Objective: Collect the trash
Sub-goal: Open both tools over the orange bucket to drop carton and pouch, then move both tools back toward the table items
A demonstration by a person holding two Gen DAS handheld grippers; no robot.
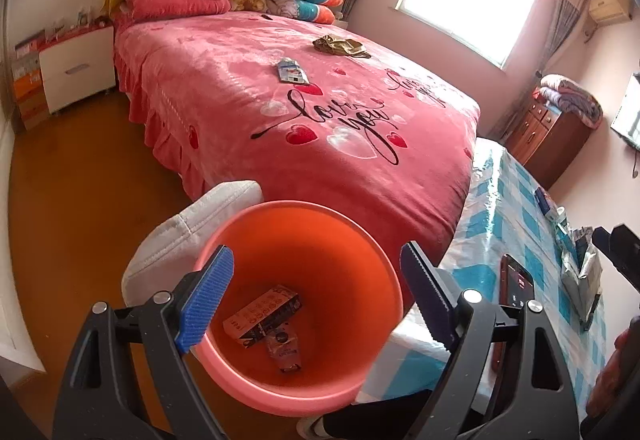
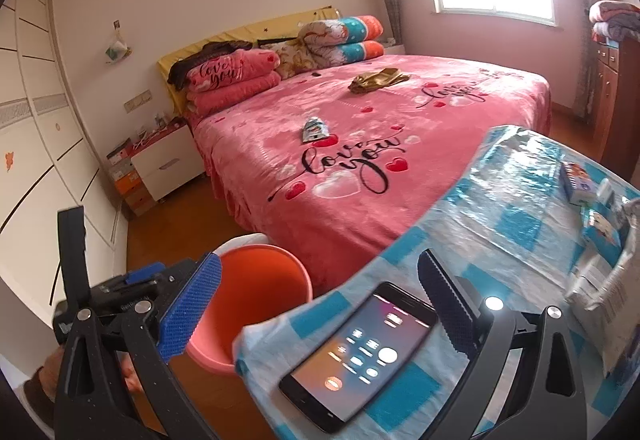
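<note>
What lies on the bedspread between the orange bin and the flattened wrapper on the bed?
Nothing: in both wrist views the pink bedspread is bare between the orange bin and the wrapper. The gold cloth lies beyond it.

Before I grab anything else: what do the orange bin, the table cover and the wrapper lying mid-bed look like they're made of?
Orange bin: looks like moulded plastic, smooth with a soft sheen and a thin rolled rim.
Table cover: likely a glossy plastic or oilcloth sheet; its blue-and-white checks show bright glare and wrinkles.
Wrapper: seems to be printed plastic or foil film, flat and crinkled; too small to say which.
</note>
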